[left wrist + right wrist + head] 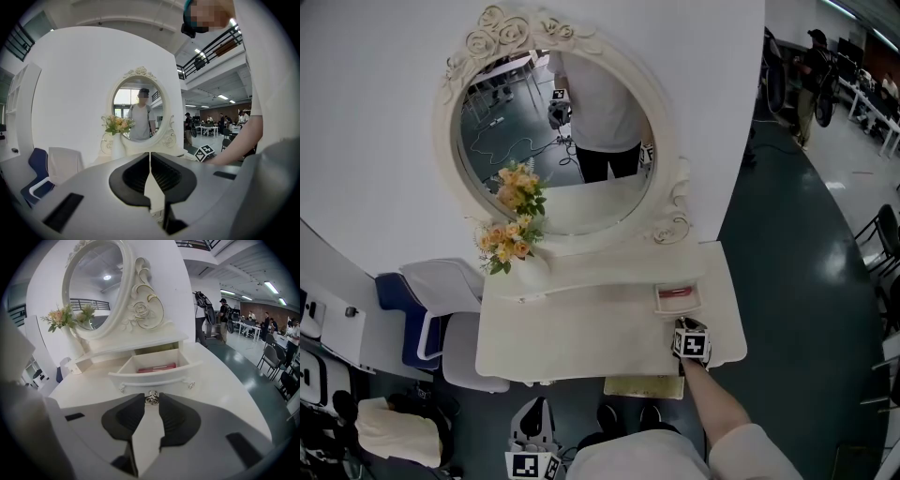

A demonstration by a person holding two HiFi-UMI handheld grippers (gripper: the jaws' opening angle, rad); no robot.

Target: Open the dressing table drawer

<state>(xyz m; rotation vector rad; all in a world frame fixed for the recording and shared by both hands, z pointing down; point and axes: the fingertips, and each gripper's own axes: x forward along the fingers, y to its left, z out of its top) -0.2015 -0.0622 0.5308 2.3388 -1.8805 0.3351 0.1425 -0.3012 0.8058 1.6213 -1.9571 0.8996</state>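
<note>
The cream dressing table (581,337) has a small drawer (678,296) on its right side, pulled out over the tabletop. In the right gripper view the drawer (154,373) stands open with a flat red item (157,367) inside. My right gripper (151,401) is shut on the drawer's small metal knob (151,397) at the middle of its front. In the head view that gripper (685,326) sits just in front of the drawer. My left gripper (534,412) hangs low before the table's front edge, and its jaws (150,159) are shut on nothing.
An oval mirror (553,131) in a carved frame rises at the table's back, with a vase of orange flowers (511,239) at its left. A blue and white chair (422,309) stands to the left. A cushioned stool (643,386) sits under the front edge.
</note>
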